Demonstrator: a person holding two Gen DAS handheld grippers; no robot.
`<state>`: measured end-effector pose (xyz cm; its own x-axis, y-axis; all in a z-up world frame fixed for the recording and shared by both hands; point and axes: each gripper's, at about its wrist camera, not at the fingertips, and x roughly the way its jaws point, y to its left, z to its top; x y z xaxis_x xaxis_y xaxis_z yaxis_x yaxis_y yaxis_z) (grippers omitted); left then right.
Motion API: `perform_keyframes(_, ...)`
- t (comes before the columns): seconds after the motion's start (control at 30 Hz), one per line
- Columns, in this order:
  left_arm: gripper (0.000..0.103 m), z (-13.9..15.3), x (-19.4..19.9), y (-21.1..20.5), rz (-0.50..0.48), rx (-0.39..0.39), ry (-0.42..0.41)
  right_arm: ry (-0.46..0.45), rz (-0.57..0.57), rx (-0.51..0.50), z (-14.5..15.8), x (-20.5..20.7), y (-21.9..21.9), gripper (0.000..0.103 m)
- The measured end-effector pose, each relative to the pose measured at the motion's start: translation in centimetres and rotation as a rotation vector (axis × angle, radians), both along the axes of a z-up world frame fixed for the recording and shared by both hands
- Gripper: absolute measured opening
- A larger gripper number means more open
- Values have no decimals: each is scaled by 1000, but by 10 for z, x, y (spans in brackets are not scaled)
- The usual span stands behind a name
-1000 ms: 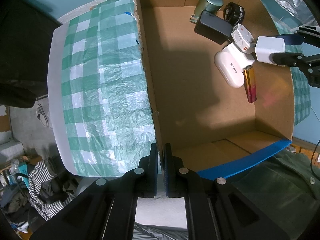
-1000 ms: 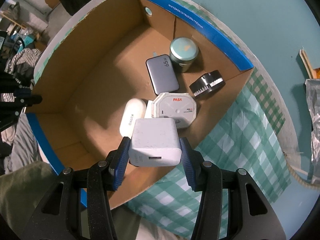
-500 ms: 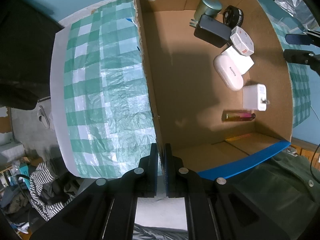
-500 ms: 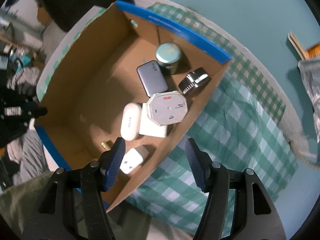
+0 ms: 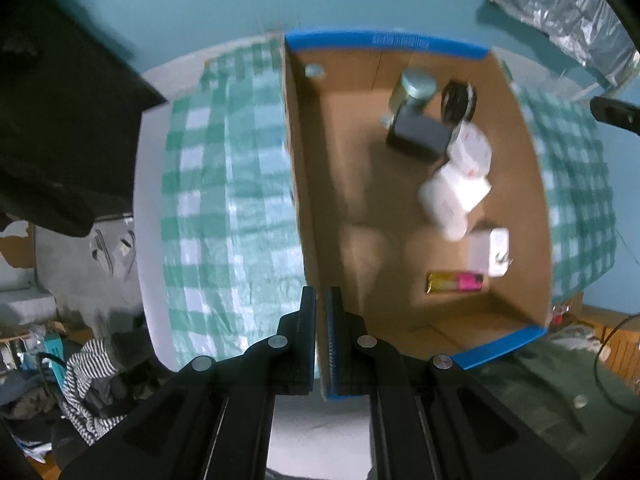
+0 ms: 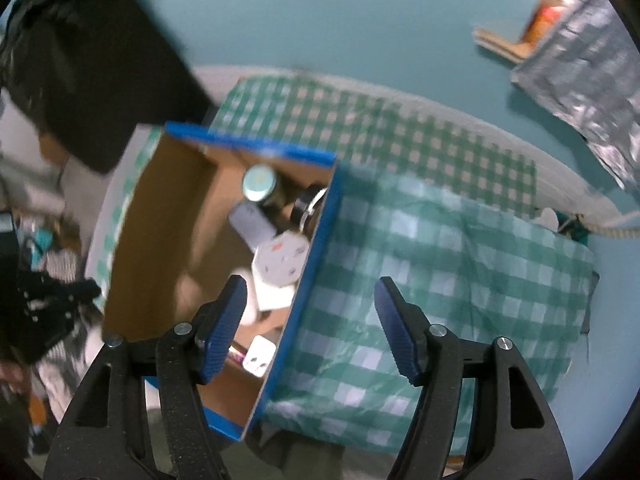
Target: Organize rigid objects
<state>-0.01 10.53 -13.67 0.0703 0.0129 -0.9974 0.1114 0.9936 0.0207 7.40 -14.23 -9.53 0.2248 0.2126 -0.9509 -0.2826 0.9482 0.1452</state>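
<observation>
A cardboard box point(image 5: 532, 184) with blue rims stands on the green checked cloth. My left gripper point(image 5: 320, 308) is shut on the near end of its left wall. Inside lie a round tin point(image 5: 416, 84), a dark power bank point(image 5: 420, 136), an octagonal white case point(image 5: 474, 152), an oval white case point(image 5: 444, 204), a white charger point(image 5: 490, 252) and a yellow-pink lighter point(image 5: 456, 282). My right gripper point(image 6: 310, 282) hovers above the box's right wall point(image 6: 320, 248), its jaws opening with nothing between them. Below its left finger lies the charger point(image 6: 260, 354).
The checked cloth point(image 6: 440, 264) covers the table right of the box and also left of it point(image 5: 224, 200). A silver bag point(image 6: 580, 64) lies on the teal floor at the upper right. A dark bulky object point(image 5: 60, 128) stands at the left, with striped clothes point(image 5: 92, 380) below.
The right gripper let go of the white charger, which now lies in the box, then rose and opened wider. The lighter fell flat. The left gripper rose, still clamped on the wall.
</observation>
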Motion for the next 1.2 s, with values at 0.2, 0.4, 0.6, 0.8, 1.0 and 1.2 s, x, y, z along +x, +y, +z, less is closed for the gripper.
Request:
perform_keyframes(0.2, 6, 42, 16, -9, 25, -29, -108, -135, -99, -38, 44, -8, -17, 69)
perform_keyframes(0.4, 49, 84, 18, -22, 12, -39, -249, -259, -148, -79, 80, -21, -29, 69)
perform_keyframes(0.6, 67, 111, 14, -30, 28, -29, -344, -321, -168, -95, 99, -35, -37, 69)
perform_keyframes(0.8, 81, 137, 5, -42, 22, -27, -442, -381, -195, -100, 111, -48, -44, 69)
perform_keyframes(1.0, 89, 150, 3, -47, 28, -26, -477, -412, -222, -84, 118, -54, -53, 69)
perform_keyframes(1.2, 89, 152, 1, -56, 6, -25, -489, -417, -226, -82, 117, -57, -55, 69)
